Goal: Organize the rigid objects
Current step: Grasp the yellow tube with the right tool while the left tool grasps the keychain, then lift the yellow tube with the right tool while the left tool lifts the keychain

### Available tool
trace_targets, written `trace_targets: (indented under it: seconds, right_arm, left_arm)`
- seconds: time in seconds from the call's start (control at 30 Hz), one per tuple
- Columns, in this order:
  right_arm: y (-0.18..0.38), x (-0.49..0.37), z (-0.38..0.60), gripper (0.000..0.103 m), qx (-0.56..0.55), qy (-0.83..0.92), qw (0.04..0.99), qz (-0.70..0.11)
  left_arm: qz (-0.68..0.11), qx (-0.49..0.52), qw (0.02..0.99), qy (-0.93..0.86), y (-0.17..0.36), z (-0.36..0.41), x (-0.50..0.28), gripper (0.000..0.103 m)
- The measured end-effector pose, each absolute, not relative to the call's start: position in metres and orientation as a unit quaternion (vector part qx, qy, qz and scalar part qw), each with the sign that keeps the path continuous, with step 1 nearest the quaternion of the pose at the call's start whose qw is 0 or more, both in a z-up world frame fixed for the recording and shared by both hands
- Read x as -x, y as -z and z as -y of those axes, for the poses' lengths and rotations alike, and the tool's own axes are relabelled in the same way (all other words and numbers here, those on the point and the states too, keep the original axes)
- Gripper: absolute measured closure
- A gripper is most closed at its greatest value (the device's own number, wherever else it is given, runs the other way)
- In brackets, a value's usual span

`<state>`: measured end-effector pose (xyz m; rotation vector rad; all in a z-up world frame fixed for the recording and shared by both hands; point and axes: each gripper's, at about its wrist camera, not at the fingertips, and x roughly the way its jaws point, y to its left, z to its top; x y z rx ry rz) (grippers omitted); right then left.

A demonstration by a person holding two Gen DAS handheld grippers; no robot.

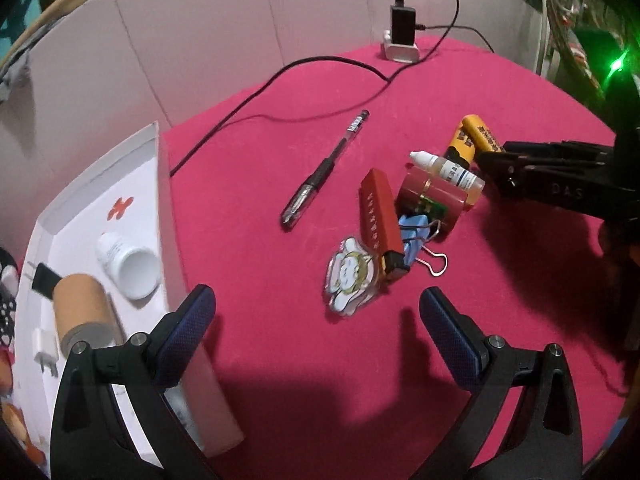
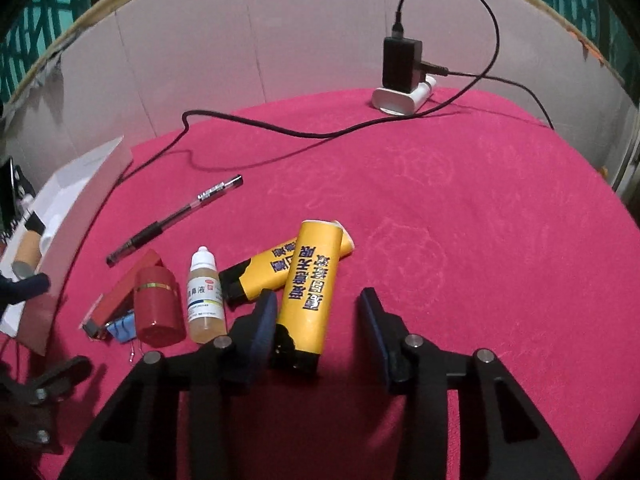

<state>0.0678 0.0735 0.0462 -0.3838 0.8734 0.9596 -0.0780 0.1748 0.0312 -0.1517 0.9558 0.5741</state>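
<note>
Dim indoor light, with strong fisheye bending and dark corners in both wrist views.
The red cloth (image 1: 400, 80) glows saturated while hard shadows pool near the lower edge; a green light (image 1: 616, 65) flares at the left view's right rim. The white box (image 1: 160, 168) and cardboard tube (image 1: 82, 308) smear with motion blur. The pale backboard (image 2: 280, 40) curves and picks up a pinkish cast.

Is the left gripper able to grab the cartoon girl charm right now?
Probably yes. The left gripper is open and the cartoon charm lies just ahead between its fingers, on top of the cloth. The red lighter lies against its edge, so it may get nudged.
</note>
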Motion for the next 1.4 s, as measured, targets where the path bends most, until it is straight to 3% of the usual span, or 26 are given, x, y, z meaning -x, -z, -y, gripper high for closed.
trace_targets:
  seconds: [0.17, 0.23, 0.3, 0.33, 0.63, 0.7, 0.8, 0.83, 0.9, 1.4]
  right_arm:
    - [-0.046, -0.067, -0.075, 0.06, 0.177, -0.444, 0.781, -0.402]
    - [-0.046, -0.068, -0.075, 0.061, 0.169, -0.447, 0.779, -0.405]
    - [-0.046, -0.069, -0.074, 0.06, 0.162, -0.45, 0.778, -0.408]
    - [-0.045, -0.07, -0.074, 0.06, 0.161, -0.45, 0.777, -0.409]
    - [-0.045, -0.069, -0.075, 0.06, 0.163, -0.451, 0.777, -0.408]
    - [-0.045, -0.069, -0.074, 0.06, 0.162, -0.451, 0.777, -0.409]
    - [-0.045, -0.07, -0.074, 0.061, 0.157, -0.453, 0.776, -0.41]
    - [-0.045, -0.07, -0.073, 0.063, 0.156, -0.452, 0.777, -0.41]
    - [-0.046, -0.07, -0.071, 0.08, 0.153, -0.454, 0.775, -0.411]
    - [-0.063, -0.055, -0.03, 0.08, 0.108, -0.479, 0.774, -0.4]
  left_arm:
    - [-0.466, 0.07, 0.844, -0.254, -0.019, -0.172, 0.063, 0.002]
    - [-0.454, 0.078, 0.855, -0.24, -0.02, -0.168, 0.067, 0.014]
    - [-0.449, 0.085, 0.864, -0.214, -0.024, -0.162, 0.071, 0.051]
    - [-0.45, 0.083, 0.865, -0.208, -0.025, -0.158, 0.074, 0.053]
    - [-0.447, 0.049, 0.867, -0.215, -0.027, -0.154, 0.068, 0.054]
    - [-0.443, 0.044, 0.871, -0.207, -0.028, -0.151, 0.069, 0.067]
    - [-0.442, 0.034, 0.872, -0.207, -0.027, -0.147, 0.072, 0.068]
    - [-0.44, 0.042, 0.873, -0.206, -0.028, -0.147, 0.073, 0.069]
    - [-0.433, 0.058, 0.876, -0.205, -0.03, -0.147, 0.077, 0.069]
    - [-0.338, 0.095, 0.919, -0.181, -0.08, -0.122, 0.131, 0.073]
